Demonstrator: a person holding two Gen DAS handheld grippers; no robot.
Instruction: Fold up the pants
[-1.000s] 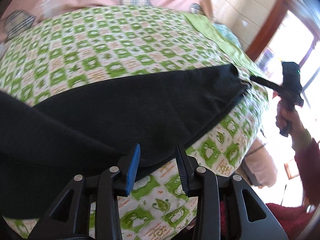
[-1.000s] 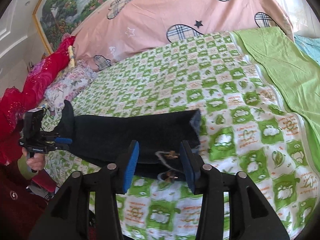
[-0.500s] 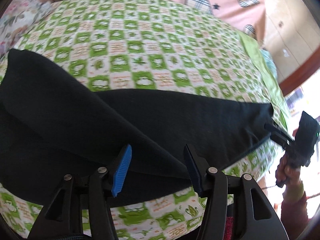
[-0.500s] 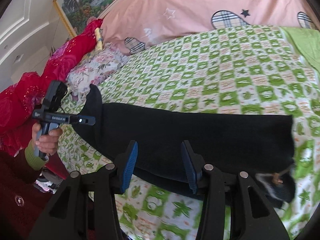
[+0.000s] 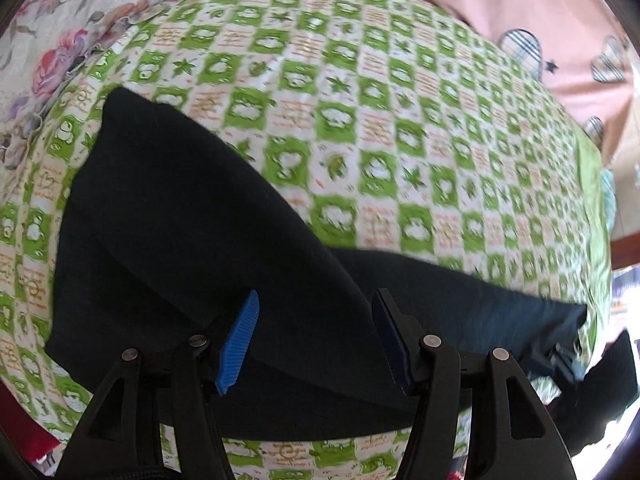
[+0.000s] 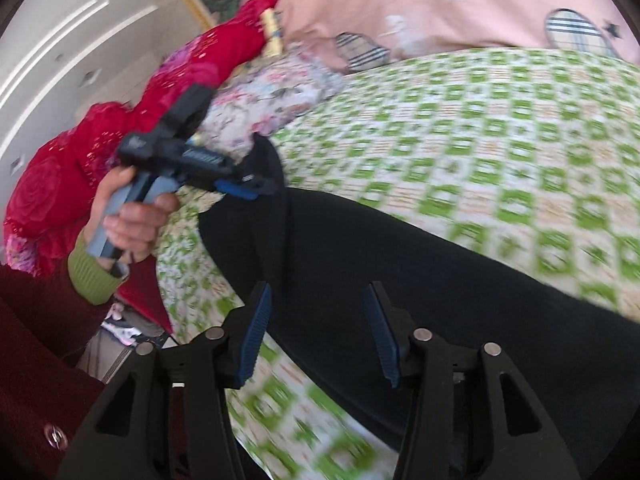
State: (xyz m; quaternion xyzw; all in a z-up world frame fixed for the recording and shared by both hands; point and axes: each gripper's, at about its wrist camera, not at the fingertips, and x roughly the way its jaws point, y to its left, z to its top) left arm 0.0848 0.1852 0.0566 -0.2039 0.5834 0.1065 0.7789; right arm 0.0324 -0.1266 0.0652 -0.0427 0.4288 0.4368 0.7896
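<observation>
Black pants lie on the green-checked bedspread, one part folded over in a diagonal layer. My left gripper is open, its jaws over the near edge of the pants with black cloth between them. In the right wrist view the pants run from lower right up to the left. My right gripper is open above the pants' near edge. The left gripper also shows in the right wrist view, at the pants' far end, held by a hand.
A pink quilt with plaid hearts lies at the head of the bed. A floral pillow and red bedding sit at the bed's side. The person's dark red sleeve is at lower left. The bed's near edge runs just under both grippers.
Both grippers swung left along the pants. The left view now shows the folded end near the floral pillow. The right gripper has left the waistband end and is closer to the left gripper.
</observation>
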